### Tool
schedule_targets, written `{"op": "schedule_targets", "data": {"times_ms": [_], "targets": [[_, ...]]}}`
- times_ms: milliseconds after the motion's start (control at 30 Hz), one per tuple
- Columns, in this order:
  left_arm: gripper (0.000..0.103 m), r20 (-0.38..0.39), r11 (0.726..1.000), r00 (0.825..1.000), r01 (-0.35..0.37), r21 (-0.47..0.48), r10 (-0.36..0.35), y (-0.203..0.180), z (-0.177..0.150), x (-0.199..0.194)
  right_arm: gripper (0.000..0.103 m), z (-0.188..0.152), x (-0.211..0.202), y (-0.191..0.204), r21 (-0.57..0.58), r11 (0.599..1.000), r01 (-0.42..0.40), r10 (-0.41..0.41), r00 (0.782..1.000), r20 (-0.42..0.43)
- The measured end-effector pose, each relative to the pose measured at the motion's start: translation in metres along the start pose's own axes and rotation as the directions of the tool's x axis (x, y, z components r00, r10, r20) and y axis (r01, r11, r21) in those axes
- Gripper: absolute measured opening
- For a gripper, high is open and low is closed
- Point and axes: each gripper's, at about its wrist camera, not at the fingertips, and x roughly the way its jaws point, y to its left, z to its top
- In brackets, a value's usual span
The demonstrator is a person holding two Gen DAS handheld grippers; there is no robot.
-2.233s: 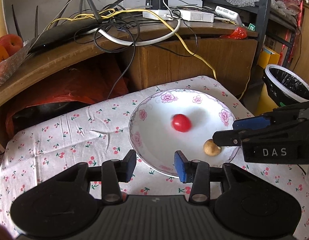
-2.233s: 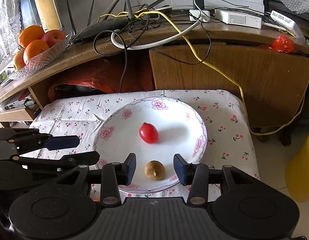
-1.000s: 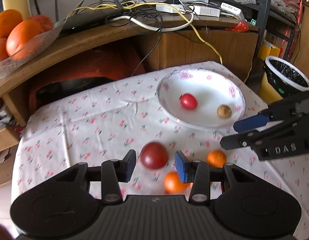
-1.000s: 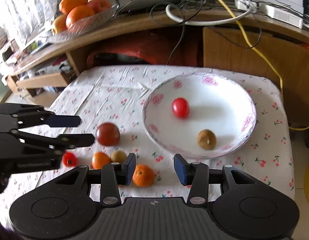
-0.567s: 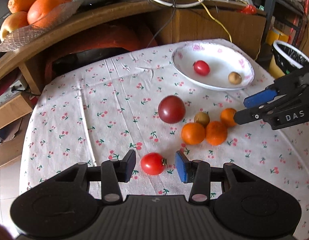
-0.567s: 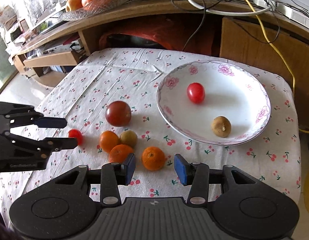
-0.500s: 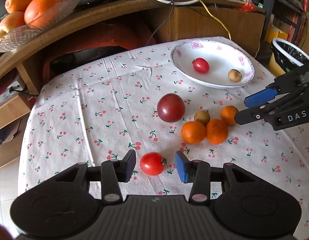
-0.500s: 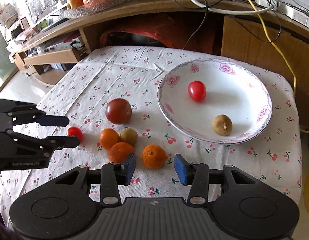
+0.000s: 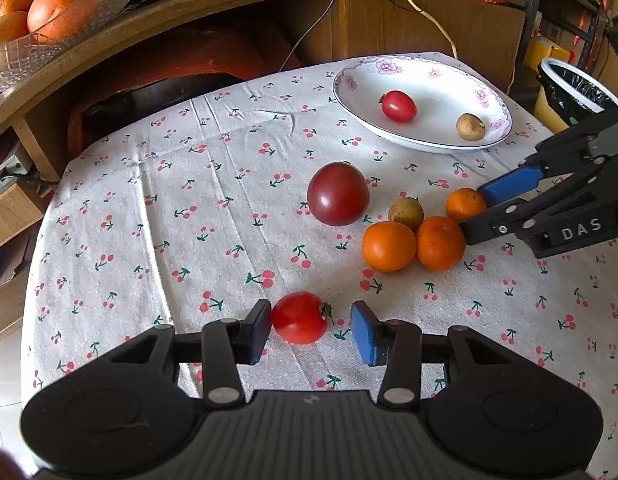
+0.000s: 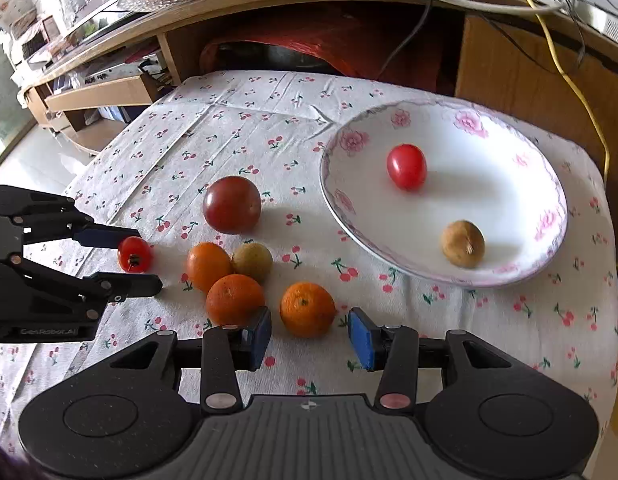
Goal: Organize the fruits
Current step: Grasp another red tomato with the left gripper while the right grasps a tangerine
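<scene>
Cherry-printed white cloth (image 9: 213, 208) is covering the table and filling the centre of both views. The left gripper (image 9: 311, 330) is sitting at the lower centre of the left wrist view with its jaws parted around a small red tomato (image 9: 300, 317); the left pad looks to be touching the fruit, while a gap is showing between the fruit and the blue right pad. In the right wrist view the same tomato (image 10: 135, 254) is lying at the left edge, between the two dark fingers of that gripper.

The right gripper (image 10: 309, 338) is standing open at the lower centre of the right wrist view, its pads flanking a small orange (image 10: 307, 310) that is lying on the cloth just beyond the fingertips and is not being gripped. Two more oranges (image 10: 235, 300) and a brownish-green fruit (image 10: 252, 261) are clustering together just left of it, touching one another. A large dark red tomato (image 10: 231, 204) is resting alone above that cluster.

A white plate (image 10: 521, 148) with a pink floral rim is occupying the upper right of both views, holding a red cherry tomato (image 10: 406, 166) and a brown fruit (image 10: 462, 243), well apart from each other.
</scene>
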Motion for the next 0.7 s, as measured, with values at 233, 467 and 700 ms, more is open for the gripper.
{"op": "schedule_targets", "data": {"times_ms": [233, 467, 700], "targets": [[0.052, 0.009, 1.0, 1.0, 0.006, 0.005, -0.007, 0.0014, -0.0031, -0.0021, 0.037, 0.0027, 0.0042, 0.0046, -0.04, 0.999, 0.032, -0.032, 0.999, 0.006], [0.045, 0.014, 1.0, 1.0, 0.009, -0.003, -0.009, 0.0014, -0.0028, -0.0021, 0.025, 0.0042, 0.006, 0.0073, -0.045, 0.998, 0.042, -0.041, 0.999, 0.006], [0.039, 0.011, 1.0, 1.0, 0.007, -0.002, -0.007, 0.0031, -0.0032, -0.0037, 0.024, 0.0046, 0.0047, 0.007, -0.036, 0.999, 0.038, -0.038, 0.999, 0.003]]}}
